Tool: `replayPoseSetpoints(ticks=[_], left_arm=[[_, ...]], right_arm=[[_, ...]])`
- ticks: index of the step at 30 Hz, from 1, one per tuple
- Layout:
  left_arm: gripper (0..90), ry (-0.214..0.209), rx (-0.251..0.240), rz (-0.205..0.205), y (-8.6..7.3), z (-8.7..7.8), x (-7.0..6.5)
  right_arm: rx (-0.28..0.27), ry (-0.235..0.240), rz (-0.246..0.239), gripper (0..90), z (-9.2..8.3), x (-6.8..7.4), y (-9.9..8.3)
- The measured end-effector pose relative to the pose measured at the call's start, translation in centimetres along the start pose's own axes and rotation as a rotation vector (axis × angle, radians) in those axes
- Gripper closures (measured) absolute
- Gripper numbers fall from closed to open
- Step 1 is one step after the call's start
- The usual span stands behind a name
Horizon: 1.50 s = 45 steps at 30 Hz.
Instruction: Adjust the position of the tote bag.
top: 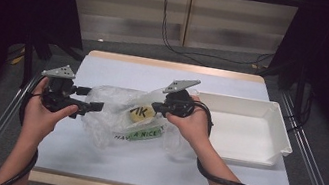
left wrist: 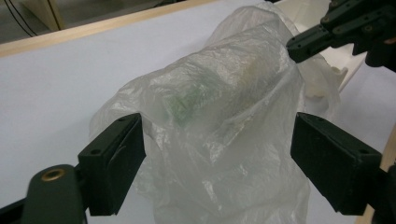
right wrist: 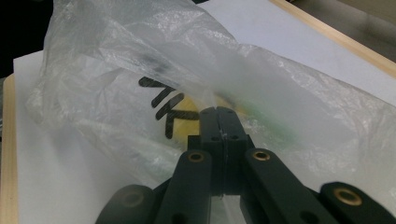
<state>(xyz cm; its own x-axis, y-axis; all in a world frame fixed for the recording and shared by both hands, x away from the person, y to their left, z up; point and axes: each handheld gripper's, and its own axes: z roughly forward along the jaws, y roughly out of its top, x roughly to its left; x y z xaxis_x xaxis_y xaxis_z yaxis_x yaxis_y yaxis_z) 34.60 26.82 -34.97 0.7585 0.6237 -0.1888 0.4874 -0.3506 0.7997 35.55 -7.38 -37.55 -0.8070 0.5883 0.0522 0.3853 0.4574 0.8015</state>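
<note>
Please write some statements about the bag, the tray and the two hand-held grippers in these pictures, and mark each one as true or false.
1. The left hand-held gripper has its jaws wide apart. True.
2. The right hand-held gripper is open. False: its jaws are shut on the plastic bag.
3. The white tray holds the bag. False: the bag lies on the table, left of the tray.
4. Something yellow sits inside the bag. True.
5. The bag is opaque black. False: it is clear, with black and green print.

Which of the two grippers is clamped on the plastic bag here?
The right gripper: its jaws are shut together on the plastic bag. The left gripper has its jaws spread wide either side of the bag, not closed on it.
</note>
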Motion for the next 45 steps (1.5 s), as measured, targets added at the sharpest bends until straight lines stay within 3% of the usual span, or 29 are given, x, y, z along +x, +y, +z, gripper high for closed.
replayPoseSetpoints(ticks=[9,21,26,36,39,41,45], left_arm=[[15.2,0.004,0.018,0.031,0.9,-0.4,-0.4],[13.9,0.028,0.0,0.013,1.2,-1.6,0.2],[17.0,0.0,0.001,0.018,1.2,-1.4,-0.1],[39.5,-0.091,0.009,0.059,1.3,-0.2,-2.3],[48.3,-0.113,0.034,0.074,1.3,0.6,-2.9],[57.0,-0.138,0.051,0.058,1.2,1.0,-3.0],[63.9,-0.16,0.076,0.076,1.1,2.1,-3.7]], right_arm=[[0.014,0.003,0.004,90.0,0.1,0.0,0.1],[0.022,0.009,0.004,90.0,0.3,-0.2,0.3],[0.029,0.011,0.008,90.0,0.7,0.0,0.3],[0.031,0.007,0.021,90.0,1.1,0.1,0.6],[0.028,0.009,0.028,90.0,1.1,0.1,0.6],[0.019,0.007,0.039,90.0,1.2,0.1,0.6],[0.01,0.007,0.046,90.0,1.2,0.0,0.7]])
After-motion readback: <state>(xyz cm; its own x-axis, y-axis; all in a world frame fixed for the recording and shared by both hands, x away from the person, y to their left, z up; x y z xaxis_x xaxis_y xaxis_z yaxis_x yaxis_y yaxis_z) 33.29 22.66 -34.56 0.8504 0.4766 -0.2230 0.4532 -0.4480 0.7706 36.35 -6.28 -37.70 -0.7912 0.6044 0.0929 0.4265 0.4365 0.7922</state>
